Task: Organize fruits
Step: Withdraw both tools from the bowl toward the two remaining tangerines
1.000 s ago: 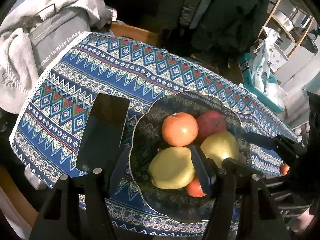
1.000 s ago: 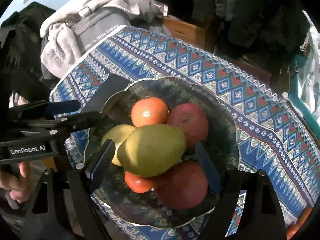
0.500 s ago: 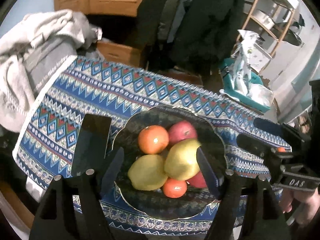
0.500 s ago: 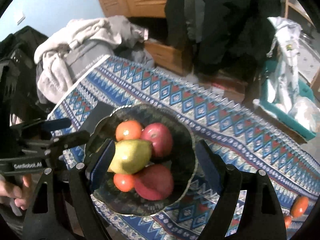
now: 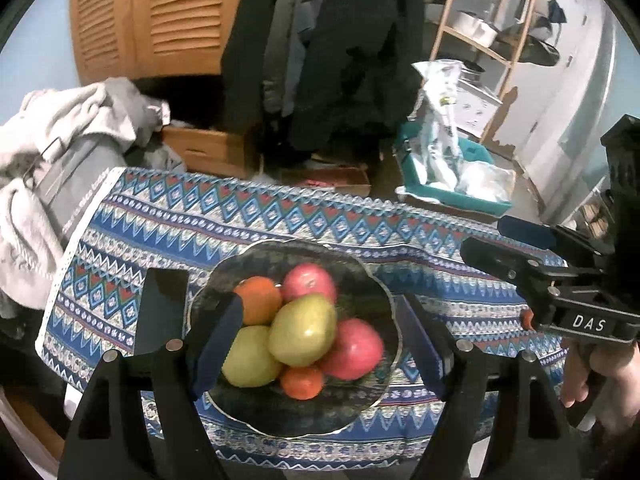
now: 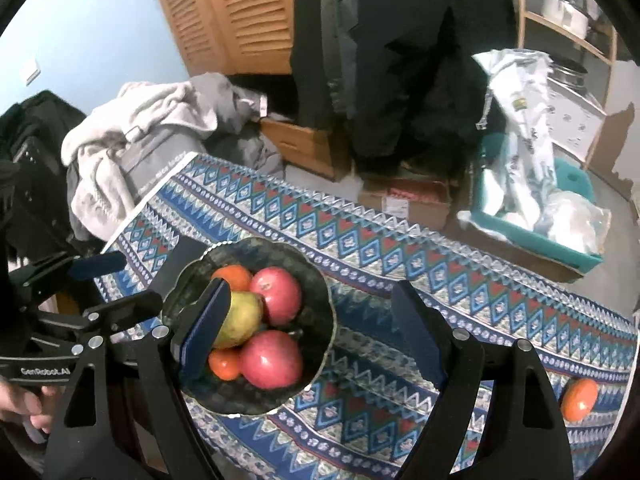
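Both wrist cameras look down and forward from above the near edge of the patterned tablecloth [image 5: 320, 216]. The left view sits left of the right view. Both share the fruit bowl [image 5: 360, 408] [image 6: 320, 344], wooden louvred doors and teal bin.

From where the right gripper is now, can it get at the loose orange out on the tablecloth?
Probably yes. The orange lies alone on the tablecloth, right of the bowl, nothing around it. The right gripper has its jaws open and empty, well above the table, so it needs a swing right and down.
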The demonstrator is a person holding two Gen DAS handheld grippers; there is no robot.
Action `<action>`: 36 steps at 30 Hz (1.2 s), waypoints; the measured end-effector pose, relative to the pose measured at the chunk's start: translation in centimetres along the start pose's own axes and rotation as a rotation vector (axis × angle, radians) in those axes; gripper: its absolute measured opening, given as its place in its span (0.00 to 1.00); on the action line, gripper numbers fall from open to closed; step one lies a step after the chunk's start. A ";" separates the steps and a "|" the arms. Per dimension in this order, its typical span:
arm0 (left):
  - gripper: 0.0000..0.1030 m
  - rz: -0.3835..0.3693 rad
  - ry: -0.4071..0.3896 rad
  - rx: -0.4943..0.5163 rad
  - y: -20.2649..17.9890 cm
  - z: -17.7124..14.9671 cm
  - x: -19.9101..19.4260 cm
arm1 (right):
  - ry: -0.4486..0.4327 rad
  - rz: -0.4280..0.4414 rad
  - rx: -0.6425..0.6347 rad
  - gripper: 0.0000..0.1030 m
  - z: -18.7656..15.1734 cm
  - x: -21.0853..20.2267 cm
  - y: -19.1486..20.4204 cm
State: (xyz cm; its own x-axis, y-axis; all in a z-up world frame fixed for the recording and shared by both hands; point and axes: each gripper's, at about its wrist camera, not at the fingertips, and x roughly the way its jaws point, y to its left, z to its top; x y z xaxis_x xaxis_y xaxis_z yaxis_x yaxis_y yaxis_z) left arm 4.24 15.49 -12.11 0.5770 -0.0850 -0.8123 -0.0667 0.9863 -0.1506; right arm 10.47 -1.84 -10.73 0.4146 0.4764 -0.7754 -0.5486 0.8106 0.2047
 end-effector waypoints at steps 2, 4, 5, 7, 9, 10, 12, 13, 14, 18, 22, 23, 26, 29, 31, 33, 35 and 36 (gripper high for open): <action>0.79 -0.006 -0.008 0.016 -0.8 0.1 -0.3 | -0.012 -0.006 0.007 0.81 -0.2 -0.8 -0.6; 0.80 -0.007 -0.013 0.033 -1.7 0.1 -0.6 | -0.026 -0.017 0.012 0.81 -0.3 -1.7 -1.1; 0.80 -0.011 -0.016 0.042 -2.3 0.2 -0.8 | -0.032 -0.022 0.015 0.81 -0.4 -2.1 -1.3; 0.82 -0.014 -0.020 0.054 -3.0 0.2 -1.0 | -0.043 -0.027 0.029 0.81 -0.7 -3.1 -2.1; 0.84 -0.015 -0.025 0.068 -3.9 0.2 -1.2 | -0.053 -0.032 0.043 0.81 -0.9 -4.0 -2.8; 0.84 -0.018 -0.028 0.076 -4.3 0.3 -1.3 | -0.057 -0.035 0.047 0.81 -1.0 -4.4 -3.1; 0.84 -0.020 -0.028 0.088 -5.0 0.3 -1.4 | -0.064 -0.047 0.053 0.81 -1.2 -5.2 -3.7; 0.84 -0.022 -0.028 0.092 -5.3 0.3 -1.4 | -0.069 -0.056 0.055 0.81 -1.3 -5.7 -4.0; 0.84 -0.028 -0.029 0.099 -5.7 0.3 -1.5 | -0.072 -0.063 0.056 0.81 -1.4 -6.0 -4.3; 0.84 -0.032 -0.034 0.116 -7.2 0.4 -1.8 | -0.093 -0.086 0.070 0.81 -2.1 -7.8 -5.5; 0.84 -0.040 -0.039 0.139 -8.8 0.4 -2.2 | -0.111 -0.104 0.085 0.81 -2.9 -9.3 -6.8; 0.84 -0.042 -0.040 0.146 -9.2 0.4 -2.2 | -0.113 -0.108 0.087 0.81 -3.0 -9.5 -7.1; 0.84 -0.045 -0.039 0.168 -10.6 0.3 -2.3 | -0.121 -0.131 0.096 0.81 -3.6 -10.5 -8.0; 0.84 -0.047 -0.036 0.190 -12.0 0.3 -2.4 | -0.127 -0.141 0.115 0.81 -4.3 -11.4 -9.2; 0.84 -0.051 -0.036 0.206 -12.9 0.2 -2.4 | -0.135 -0.152 0.129 0.81 -4.7 -12.1 -10.0; 0.85 -0.050 -0.033 0.221 -13.8 0.2 -2.3 | -0.138 -0.169 0.139 0.81 -5.2 -12.6 -10.8; 0.85 -0.051 -0.028 0.236 -14.7 0.1 -2.2 | -0.141 -0.187 0.148 0.81 -5.6 -13.2 -11.5; 0.85 -0.051 -0.025 0.239 -15.0 0.1 -2.2 | -0.142 -0.191 0.154 0.81 -5.8 -13.4 -11.9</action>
State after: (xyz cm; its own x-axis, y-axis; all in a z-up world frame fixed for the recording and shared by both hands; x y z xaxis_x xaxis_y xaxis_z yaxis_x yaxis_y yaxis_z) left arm 4.05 0.89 -8.02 0.5948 -0.1354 -0.7924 0.1564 0.9864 -0.0511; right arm 7.22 -19.83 -6.20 0.6037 0.3439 -0.7192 -0.3380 0.9275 0.1598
